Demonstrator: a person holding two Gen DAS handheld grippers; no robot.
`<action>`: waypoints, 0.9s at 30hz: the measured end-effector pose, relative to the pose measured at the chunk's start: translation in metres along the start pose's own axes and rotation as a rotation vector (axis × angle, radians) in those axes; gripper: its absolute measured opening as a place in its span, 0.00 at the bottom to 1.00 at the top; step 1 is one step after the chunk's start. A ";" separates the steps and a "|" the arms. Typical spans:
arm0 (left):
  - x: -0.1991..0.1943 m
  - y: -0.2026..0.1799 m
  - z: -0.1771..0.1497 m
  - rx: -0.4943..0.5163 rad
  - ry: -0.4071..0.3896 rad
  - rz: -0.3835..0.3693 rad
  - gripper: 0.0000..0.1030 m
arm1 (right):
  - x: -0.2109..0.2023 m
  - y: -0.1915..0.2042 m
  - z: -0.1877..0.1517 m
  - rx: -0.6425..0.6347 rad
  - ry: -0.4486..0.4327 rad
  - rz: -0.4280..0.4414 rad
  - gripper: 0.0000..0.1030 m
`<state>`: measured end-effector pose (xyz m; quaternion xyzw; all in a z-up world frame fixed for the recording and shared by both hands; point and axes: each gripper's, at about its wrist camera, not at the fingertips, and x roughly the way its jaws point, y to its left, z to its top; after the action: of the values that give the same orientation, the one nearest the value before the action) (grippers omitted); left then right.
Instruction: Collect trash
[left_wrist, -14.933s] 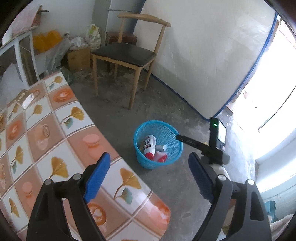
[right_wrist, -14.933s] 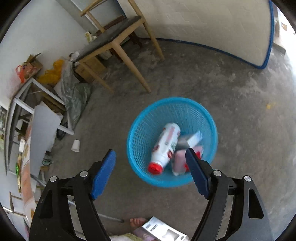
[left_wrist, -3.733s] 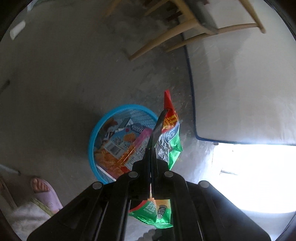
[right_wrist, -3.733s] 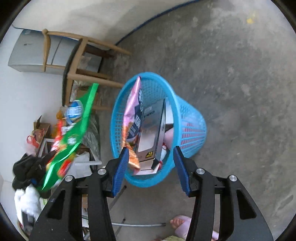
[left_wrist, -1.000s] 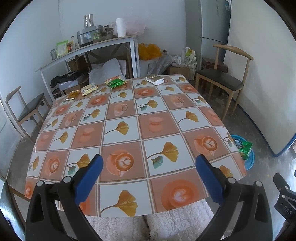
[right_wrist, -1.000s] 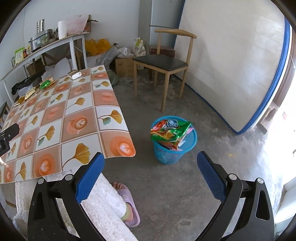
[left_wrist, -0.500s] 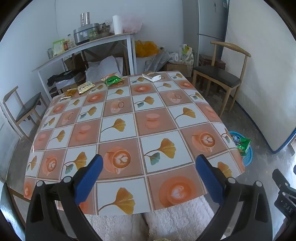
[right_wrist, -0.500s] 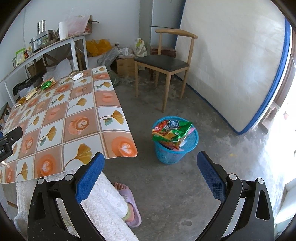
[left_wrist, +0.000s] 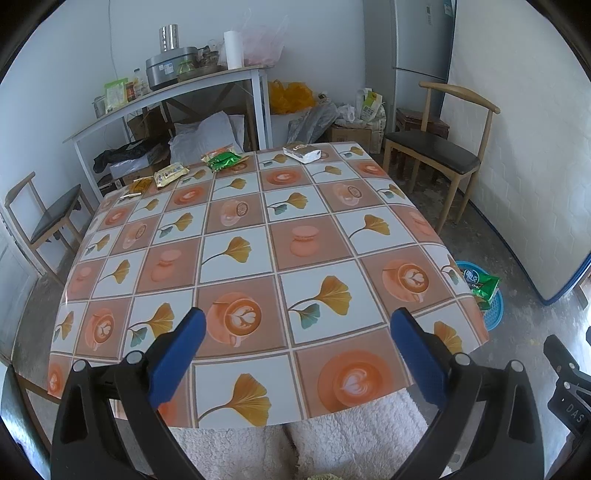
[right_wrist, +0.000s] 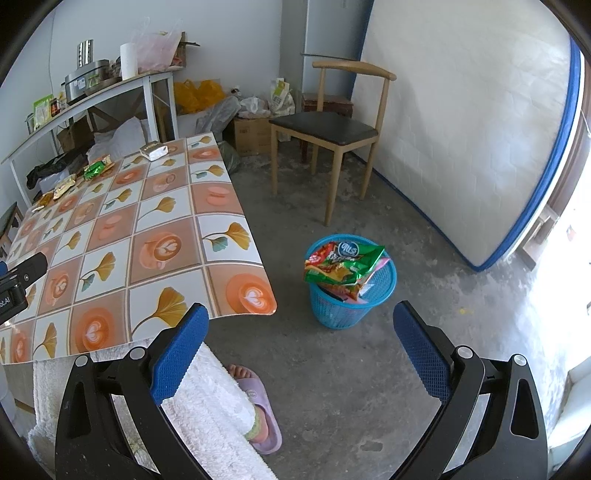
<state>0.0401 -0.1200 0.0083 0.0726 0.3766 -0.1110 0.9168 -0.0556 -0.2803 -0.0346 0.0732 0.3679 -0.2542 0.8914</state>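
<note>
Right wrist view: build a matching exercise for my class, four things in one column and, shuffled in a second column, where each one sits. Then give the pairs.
Things:
1. green snack bag
2. silver packet
3. paper towel roll
4. purple slipper

Places:
A. on the white shelf
B. on the floor beside the white-clad leg
C. on top of the blue basket
D. at the far end of the patterned table

Pairs: 1-C, 2-D, 3-A, 4-B
</note>
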 end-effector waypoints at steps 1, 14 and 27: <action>0.000 0.000 0.000 0.002 0.000 0.000 0.95 | 0.000 0.000 0.001 0.002 -0.001 0.000 0.93; 0.001 0.000 -0.001 0.005 0.004 0.000 0.95 | 0.000 0.001 0.002 0.004 -0.003 0.001 0.93; 0.000 0.001 -0.001 0.006 0.008 0.000 0.95 | 0.000 0.000 0.001 0.004 -0.003 0.001 0.93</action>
<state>0.0397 -0.1189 0.0083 0.0758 0.3798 -0.1120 0.9151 -0.0548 -0.2807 -0.0334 0.0748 0.3661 -0.2547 0.8919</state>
